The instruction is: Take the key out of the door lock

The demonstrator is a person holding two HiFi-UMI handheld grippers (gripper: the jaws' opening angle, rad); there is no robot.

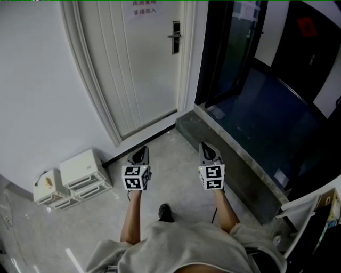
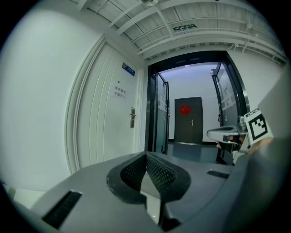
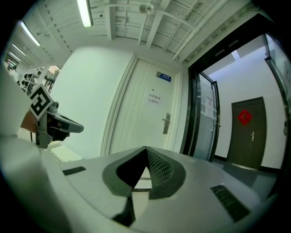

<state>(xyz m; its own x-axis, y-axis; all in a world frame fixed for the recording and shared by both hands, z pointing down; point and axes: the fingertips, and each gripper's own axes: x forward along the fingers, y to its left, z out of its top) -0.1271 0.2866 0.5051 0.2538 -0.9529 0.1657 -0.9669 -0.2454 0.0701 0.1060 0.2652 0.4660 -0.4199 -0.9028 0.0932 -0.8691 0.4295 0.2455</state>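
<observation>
The white door [image 1: 144, 69] stands shut ahead of me, with its dark lock plate and lever handle [image 1: 176, 36] high on its right side. That lock also shows small and far off in the left gripper view [image 2: 132, 117] and the right gripper view [image 3: 167, 123]. A key is too small to make out. My left gripper [image 1: 143, 151] and right gripper [image 1: 205, 146] hang side by side low over the floor, well short of the door. Both are shut with nothing between them, tips meeting in the left [image 2: 146, 154] and right [image 3: 145, 148] gripper views.
White low cabinets [image 1: 80, 173] sit against the left wall. A grey stone threshold [image 1: 229, 154] runs along the right, beside a dark glass door [image 1: 229, 48]. Beyond it is a dark door with a red ornament [image 2: 188, 120]. A paper notice [image 1: 143, 8] hangs on the white door.
</observation>
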